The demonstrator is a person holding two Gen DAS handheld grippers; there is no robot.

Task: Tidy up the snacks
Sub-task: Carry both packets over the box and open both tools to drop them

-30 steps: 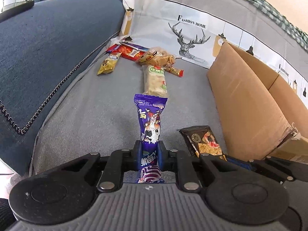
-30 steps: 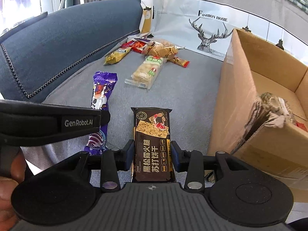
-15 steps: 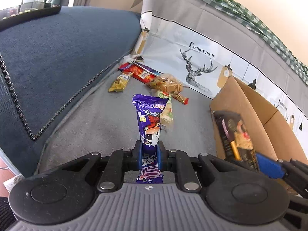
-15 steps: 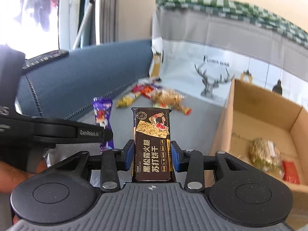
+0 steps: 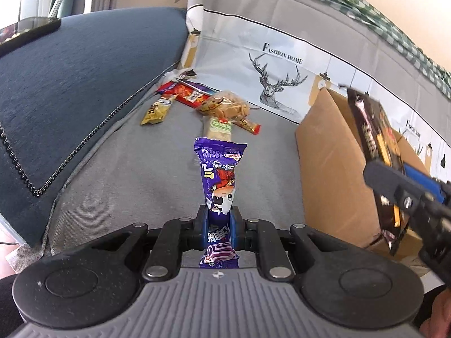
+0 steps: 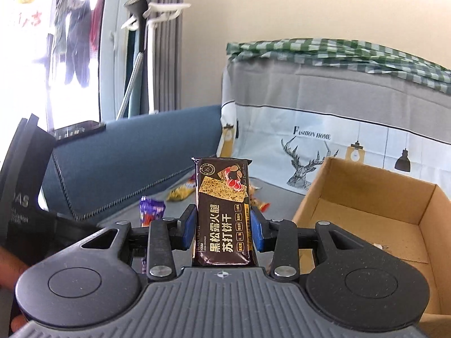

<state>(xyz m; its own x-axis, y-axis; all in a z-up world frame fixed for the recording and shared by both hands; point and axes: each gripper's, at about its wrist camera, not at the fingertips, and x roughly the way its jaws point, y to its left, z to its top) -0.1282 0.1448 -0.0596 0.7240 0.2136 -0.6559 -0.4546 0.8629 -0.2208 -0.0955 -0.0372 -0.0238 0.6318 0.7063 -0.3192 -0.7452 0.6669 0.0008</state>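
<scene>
The cardboard box (image 6: 375,225) runs off the right edge of the right wrist view, its floor partly hidden. The far snack pile (image 5: 208,104) has lettering too small to read. The dark cracker packet (image 5: 375,146) is motion-blurred.

Glossy foil purple wrapper (image 5: 220,180), matt corrugated cardboard box (image 6: 372,219), woven grey cloth seat (image 5: 135,174).

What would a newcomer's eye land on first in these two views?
The two held snacks: a purple wrapped snack upright in the left gripper, and a dark cracker pack clamped in the right gripper. Next, the open cardboard box at right, then loose snacks on the grey cushion behind.
</scene>
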